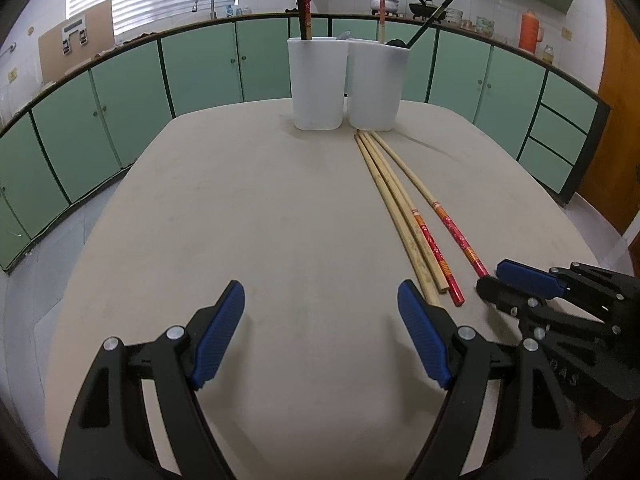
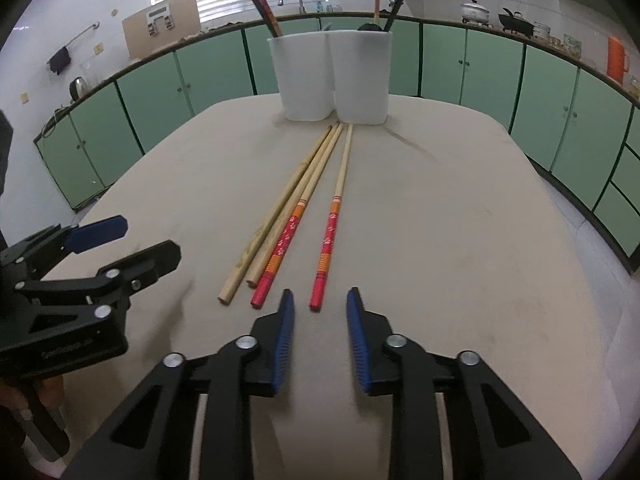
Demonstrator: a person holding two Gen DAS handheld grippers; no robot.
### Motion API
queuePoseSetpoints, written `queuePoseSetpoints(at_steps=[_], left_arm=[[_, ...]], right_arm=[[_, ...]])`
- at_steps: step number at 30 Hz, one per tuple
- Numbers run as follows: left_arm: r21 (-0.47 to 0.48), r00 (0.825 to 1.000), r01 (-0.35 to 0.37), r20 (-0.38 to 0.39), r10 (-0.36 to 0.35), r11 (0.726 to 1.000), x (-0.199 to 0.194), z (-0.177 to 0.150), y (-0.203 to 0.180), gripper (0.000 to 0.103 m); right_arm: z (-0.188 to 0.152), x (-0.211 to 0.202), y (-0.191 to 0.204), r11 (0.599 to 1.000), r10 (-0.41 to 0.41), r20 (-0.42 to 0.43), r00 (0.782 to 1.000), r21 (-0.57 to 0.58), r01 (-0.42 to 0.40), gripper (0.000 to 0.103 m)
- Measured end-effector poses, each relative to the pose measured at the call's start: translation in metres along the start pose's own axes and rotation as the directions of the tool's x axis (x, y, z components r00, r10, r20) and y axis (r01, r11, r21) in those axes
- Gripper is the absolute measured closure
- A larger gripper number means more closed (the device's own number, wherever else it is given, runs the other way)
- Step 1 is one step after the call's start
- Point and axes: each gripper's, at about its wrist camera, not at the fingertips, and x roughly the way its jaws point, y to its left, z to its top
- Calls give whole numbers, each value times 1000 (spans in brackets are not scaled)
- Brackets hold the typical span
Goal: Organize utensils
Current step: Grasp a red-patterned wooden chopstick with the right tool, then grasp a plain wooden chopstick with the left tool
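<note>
Several long chopsticks lie on the beige table: two plain wooden ones [image 2: 276,216] and two with red patterned ends [image 2: 328,240]. They also show in the left wrist view [image 1: 404,208]. Two white tubs stand at the far edge [image 2: 304,76] [image 2: 362,76], holding dark and red chopsticks and a ladle. My right gripper [image 2: 320,300] is open, its jaws either side of the near end of the rightmost red chopstick, not touching. My left gripper [image 1: 320,296] is open and empty, left of the chopsticks. The right gripper shows at right in the left wrist view [image 1: 496,276].
The table [image 1: 240,208] is rounded, with green kitchen cabinets [image 1: 200,64] behind it. A sink tap, pots and an orange flask [image 1: 530,30] sit on the counter. The left gripper appears at the left in the right wrist view [image 2: 136,240].
</note>
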Motion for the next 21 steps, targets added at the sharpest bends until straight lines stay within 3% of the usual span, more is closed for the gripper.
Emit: queuePoseSetpoints(at_steps=[3, 12, 21], left_arm=[[6, 1000, 9, -3, -9, 1000, 0, 0, -2, 26], [31, 997, 68, -22, -67, 997, 3, -1, -16, 27], [35, 993, 96, -70, -93, 995, 16, -5, -28, 33]], right_arm=[[0, 0, -4, 1000, 10, 2, 1000, 15, -10, 97], [1, -4, -23, 998, -12, -1, 1000, 55, 12, 97], [0, -4, -25, 999, -18, -5, 1000, 39, 18, 97]])
